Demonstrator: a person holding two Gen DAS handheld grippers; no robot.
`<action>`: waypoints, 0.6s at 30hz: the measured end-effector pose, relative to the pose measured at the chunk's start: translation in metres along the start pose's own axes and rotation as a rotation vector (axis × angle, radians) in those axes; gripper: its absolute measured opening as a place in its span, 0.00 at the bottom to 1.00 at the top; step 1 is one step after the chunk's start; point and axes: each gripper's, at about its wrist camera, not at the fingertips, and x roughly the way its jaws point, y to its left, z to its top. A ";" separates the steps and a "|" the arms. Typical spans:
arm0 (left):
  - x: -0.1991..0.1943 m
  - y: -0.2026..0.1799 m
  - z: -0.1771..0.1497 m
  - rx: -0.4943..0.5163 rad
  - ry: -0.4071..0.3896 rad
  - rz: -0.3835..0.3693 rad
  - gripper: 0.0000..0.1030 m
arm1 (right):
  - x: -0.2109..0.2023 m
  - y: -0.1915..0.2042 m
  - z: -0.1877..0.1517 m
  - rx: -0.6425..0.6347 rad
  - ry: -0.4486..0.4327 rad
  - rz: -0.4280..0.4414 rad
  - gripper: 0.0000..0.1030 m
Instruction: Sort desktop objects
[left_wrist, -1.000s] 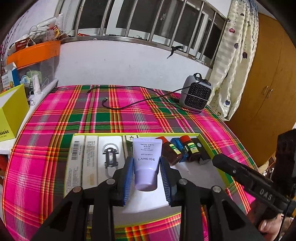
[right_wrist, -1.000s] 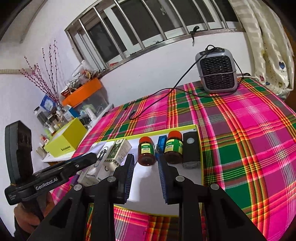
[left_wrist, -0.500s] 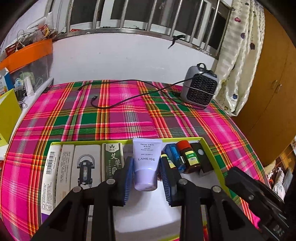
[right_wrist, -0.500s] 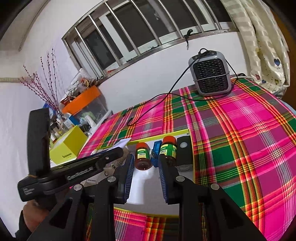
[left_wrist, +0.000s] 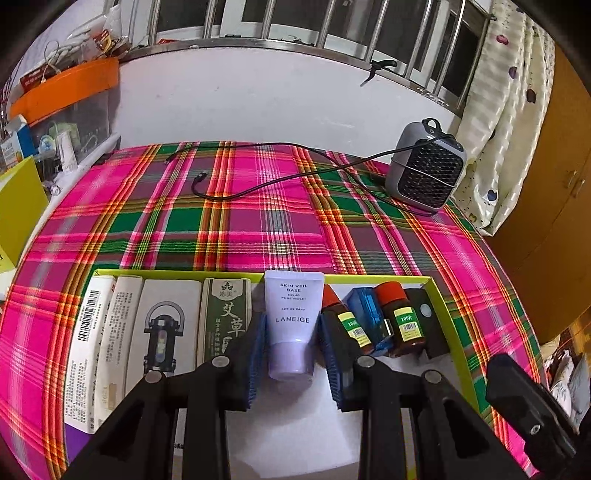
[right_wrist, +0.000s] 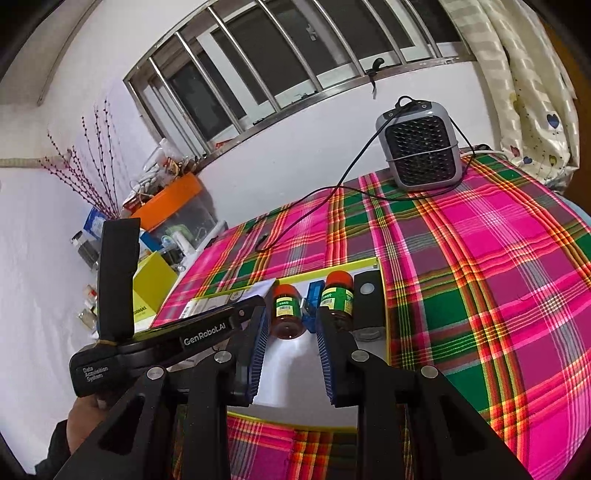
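Observation:
A lavender tube (left_wrist: 293, 302) lies between the blue pads of my left gripper (left_wrist: 292, 318). The jaws are opening, though the pads still touch the tube's sides. The tube sits low in the yellow-green tray (left_wrist: 369, 275), its crimped end at the far wall, between a green box (left_wrist: 225, 317) and a red-capped brown bottle (left_wrist: 347, 325). My right gripper (right_wrist: 292, 314) stands open over the tray's white floor with nothing between its pads. Just beyond its tips lie two brown bottles (right_wrist: 286, 310) (right_wrist: 336, 299).
Several long boxes (left_wrist: 162, 332) fill the tray's left side. A blue item (left_wrist: 369, 317), a second bottle (left_wrist: 400, 321) and a black box (left_wrist: 424, 317) lie at its right. A grey heater (left_wrist: 424, 173) and its cable (left_wrist: 258, 188) sit on the plaid cloth behind.
My left gripper has moved forward and down, bringing the tube into the tray between the green box and the bottle. The right gripper has hardly moved.

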 end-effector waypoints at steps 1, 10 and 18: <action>0.000 0.001 0.001 -0.004 -0.002 -0.003 0.30 | 0.000 -0.001 0.000 0.002 0.000 0.000 0.28; -0.011 0.006 0.004 -0.030 -0.048 -0.023 0.30 | 0.001 -0.001 -0.001 0.008 0.005 -0.005 0.27; -0.018 0.008 0.001 -0.030 -0.049 -0.052 0.30 | 0.002 -0.003 -0.002 0.016 0.010 -0.011 0.27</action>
